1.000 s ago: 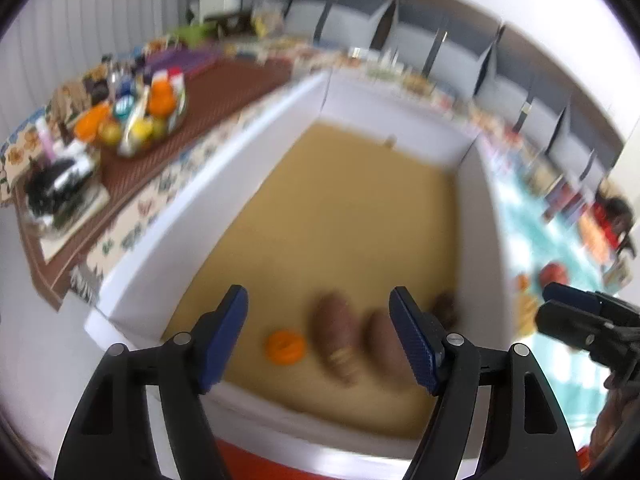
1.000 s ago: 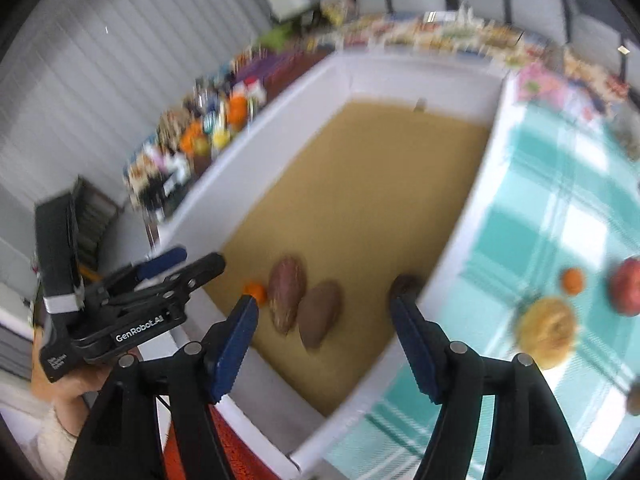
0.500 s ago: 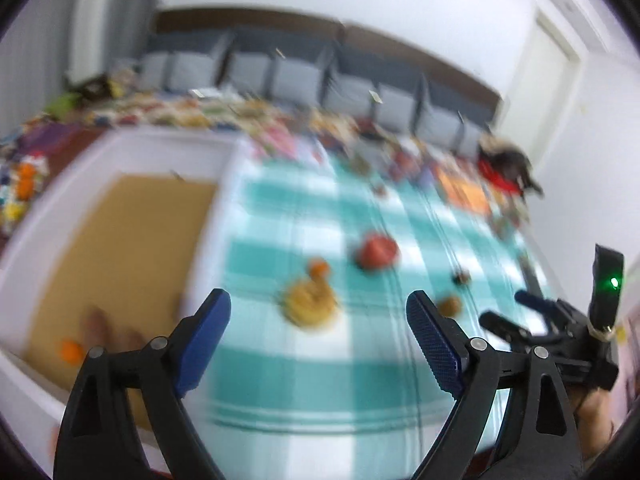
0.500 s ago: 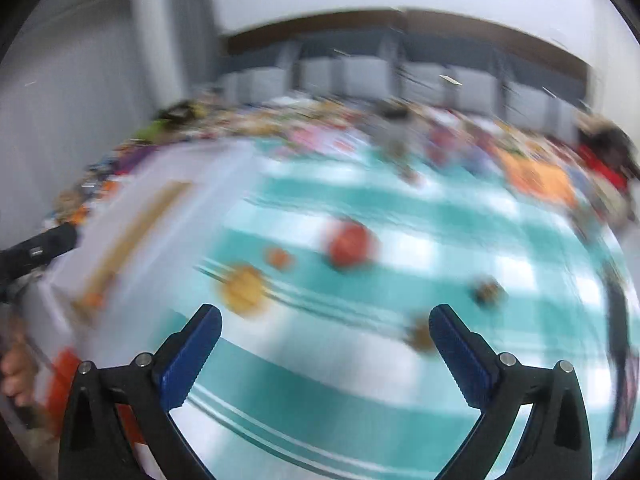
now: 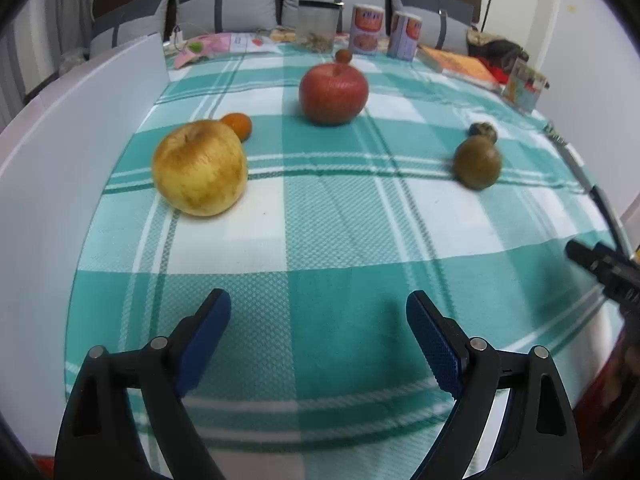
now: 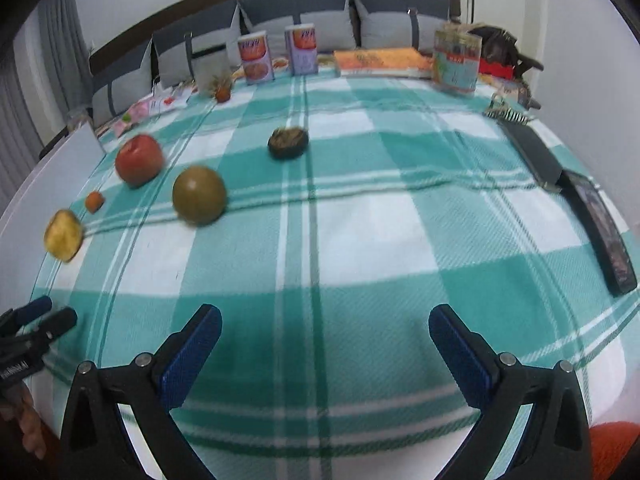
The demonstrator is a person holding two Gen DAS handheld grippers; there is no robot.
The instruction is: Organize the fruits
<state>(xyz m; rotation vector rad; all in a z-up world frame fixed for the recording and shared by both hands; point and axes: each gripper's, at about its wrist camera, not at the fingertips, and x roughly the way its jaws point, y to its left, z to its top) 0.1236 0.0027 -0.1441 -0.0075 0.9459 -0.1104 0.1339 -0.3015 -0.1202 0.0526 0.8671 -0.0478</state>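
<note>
On the teal checked cloth [image 5: 320, 240] lie a yellow apple [image 5: 199, 168], a small orange fruit [image 5: 238, 125] behind it, a red apple [image 5: 333, 93], a green-brown round fruit [image 5: 477, 162] and a small dark fruit [image 5: 483, 131]. The right wrist view shows the same yellow apple [image 6: 64, 235], red apple [image 6: 139, 159], green-brown fruit [image 6: 199, 195] and dark fruit [image 6: 288, 142]. My left gripper [image 5: 318, 340] is open and empty, well short of the fruits. My right gripper [image 6: 325, 350] is open and empty over bare cloth.
A white box wall [image 5: 60, 152] stands along the left. Two cans [image 5: 365, 30], a clear jar [image 5: 318, 26], books [image 5: 460, 65] and cushions line the far edge. A dark flat device [image 6: 604, 232] and a comb [image 6: 508, 114] lie at the right.
Both grippers swung away from the white box with the sweet potatoes and small orange, rightward to the checked cloth with the loose fruits. Both stayed open.
</note>
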